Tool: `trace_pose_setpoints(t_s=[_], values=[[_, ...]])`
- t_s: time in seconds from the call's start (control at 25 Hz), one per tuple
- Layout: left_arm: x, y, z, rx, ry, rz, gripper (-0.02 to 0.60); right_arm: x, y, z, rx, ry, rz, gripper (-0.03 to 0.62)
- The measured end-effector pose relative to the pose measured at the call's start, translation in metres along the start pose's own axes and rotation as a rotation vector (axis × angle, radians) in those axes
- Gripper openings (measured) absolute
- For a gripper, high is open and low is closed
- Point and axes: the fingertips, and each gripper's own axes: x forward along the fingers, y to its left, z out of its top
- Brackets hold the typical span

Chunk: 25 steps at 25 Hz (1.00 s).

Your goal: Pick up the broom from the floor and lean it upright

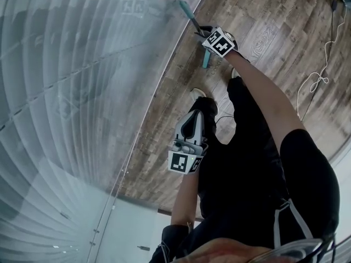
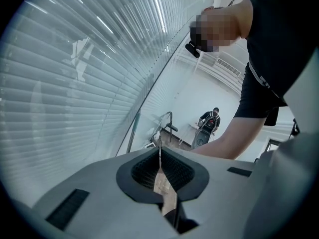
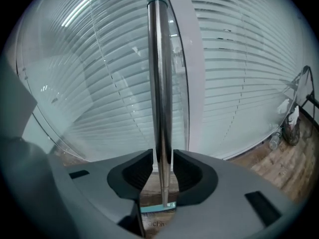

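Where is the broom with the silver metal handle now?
In the right gripper view the silver-handled broom stands upright at centre, its handle between the jaws of the right gripper, in front of the glass wall with white blinds.

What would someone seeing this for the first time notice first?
The shiny metal broom handle draws the eye first. It stands upright against the wall of glass and white blinds, between the jaws of the right gripper. Next comes the left gripper, shut and empty, held nearer the person above the wooden floor.
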Motion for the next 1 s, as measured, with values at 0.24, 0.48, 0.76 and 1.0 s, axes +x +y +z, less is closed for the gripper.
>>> trace_pose_setpoints(t_s=[0.24, 0.48, 0.76, 1.0], values=[[-0.003, -0.005, -0.002, -0.011, 0.002, -0.001, 0.026, -0.007, 0.001, 0.006, -0.001, -0.025, -0.008, 0.153], [-0.004, -0.012, 0.006, -0.015, -0.019, 0.010, 0.026, -0.030, -0.008, -0.008, 0.038, 0.008, -0.056, 0.160], [-0.016, -0.043, 0.018, -0.015, -0.011, -0.024, 0.026, -0.107, 0.007, -0.008, 0.093, -0.038, -0.073, 0.161], [-0.019, -0.068, 0.048, 0.043, 0.004, -0.046, 0.026, -0.206, 0.032, 0.028, 0.164, -0.150, -0.082, 0.161]])
